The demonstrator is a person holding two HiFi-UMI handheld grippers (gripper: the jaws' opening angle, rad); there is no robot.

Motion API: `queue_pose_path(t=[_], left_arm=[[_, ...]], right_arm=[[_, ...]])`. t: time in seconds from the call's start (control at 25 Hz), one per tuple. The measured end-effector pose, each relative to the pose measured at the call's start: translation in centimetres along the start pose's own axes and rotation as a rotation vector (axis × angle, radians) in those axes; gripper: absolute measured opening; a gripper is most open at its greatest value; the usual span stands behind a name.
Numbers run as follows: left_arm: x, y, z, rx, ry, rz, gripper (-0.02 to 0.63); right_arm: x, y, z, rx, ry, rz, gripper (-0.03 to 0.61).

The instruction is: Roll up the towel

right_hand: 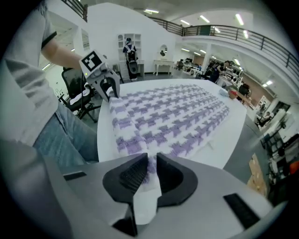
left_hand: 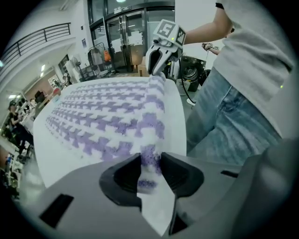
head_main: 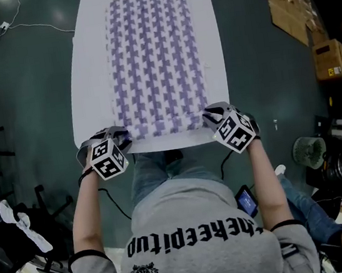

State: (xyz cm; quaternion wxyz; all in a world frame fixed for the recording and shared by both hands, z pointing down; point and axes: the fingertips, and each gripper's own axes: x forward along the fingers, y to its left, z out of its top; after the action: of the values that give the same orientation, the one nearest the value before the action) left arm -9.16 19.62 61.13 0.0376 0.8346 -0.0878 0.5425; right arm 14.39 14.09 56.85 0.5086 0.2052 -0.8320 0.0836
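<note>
A white towel with a purple houndstooth pattern (head_main: 154, 59) lies spread lengthwise on a white table (head_main: 90, 100). Both grippers are at its near edge, one at each corner. In the left gripper view the left gripper (left_hand: 149, 164) has the towel's near-left corner (left_hand: 150, 161) between its pads, and the cloth fills the gap. The right gripper (right_hand: 150, 169) is shut on the near-right corner (right_hand: 149, 175). Between the two grippers the near edge (left_hand: 156, 100) stands up as a raised ridge. Each gripper shows in the other's view: the right one (left_hand: 158, 70) and the left one (right_hand: 107, 91).
The person stands against the table's near edge, jeans (left_hand: 229, 121) close to the left gripper. Cardboard boxes (head_main: 334, 59) and flat cardboard (head_main: 286, 9) lie on the floor to the right, with a small fan (head_main: 309, 151). A cable (head_main: 29, 25) runs across the floor at far left.
</note>
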Motion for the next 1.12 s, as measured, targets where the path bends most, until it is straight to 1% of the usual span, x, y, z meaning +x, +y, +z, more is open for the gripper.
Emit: queue_pose_path(t=[0.12,0.2,0.28,0.36,0.48,0.56,0.6,0.64,0.72,0.8,0.96,1.04,1.12], left_arm=[[0.1,0.4,0.0,-0.004,0.0,-0.007,0.127],[0.1,0.4,0.1,-0.005,0.001,-0.016,0.127],[0.1,0.4,0.1,-0.002,0.004,-0.021,0.127],[0.1,0.3,0.1,0.007,0.01,-0.024,0.127],[0.0,0.2,0.0,0.027,0.021,-0.025,0.127],[-0.1,0.1,0.0,0.043,0.03,-0.023,0.123],[-0.1,0.1,0.0,0.049,0.035,-0.026,0.116],[-0.1,0.0,-0.1,0.054,0.039,-0.03,0.099],[-0.2,-0.2,-0.2,0.06,0.041,-0.048,0.069],[-0.4,-0.3,-0.3,0.059,0.034,-0.083,0.061],[-0.9,-0.4,-0.4,0.012,0.007,-0.195,0.059],[-1.1,-0.1,-0.4,-0.016,-0.005,-0.214,0.06],[-1.2,0.1,-0.3,-0.03,-0.01,-0.222,0.061]], right_arm=[[-2.5,0.0,0.7,-0.014,-0.043,-0.058,0.041],[-2.6,2.2,0.8,-0.076,-0.036,-0.04,0.079],[-1.3,4.6,0.3,-0.17,0.0,-0.017,0.125],[0.7,5.4,-0.8,-0.245,0.055,-0.023,0.157],[2.5,4.2,-2.5,-0.289,0.116,-0.058,0.172],[3.0,3.6,-3.1,-0.3,0.136,-0.054,0.171],[3.0,3.5,-3.2,-0.303,0.142,-0.047,0.159],[3.0,3.6,-3.3,-0.306,0.146,-0.043,0.117],[2.6,3.7,-3.3,-0.305,0.143,-0.034,0.064],[2.2,3.9,-3.2,-0.284,0.131,-0.003,0.053],[1.7,4.2,-2.8,-0.197,0.135,0.132,0.049],[1.8,4.0,-2.6,-0.163,0.143,0.162,0.049],[1.8,3.7,-2.3,-0.13,0.146,0.172,0.052]])
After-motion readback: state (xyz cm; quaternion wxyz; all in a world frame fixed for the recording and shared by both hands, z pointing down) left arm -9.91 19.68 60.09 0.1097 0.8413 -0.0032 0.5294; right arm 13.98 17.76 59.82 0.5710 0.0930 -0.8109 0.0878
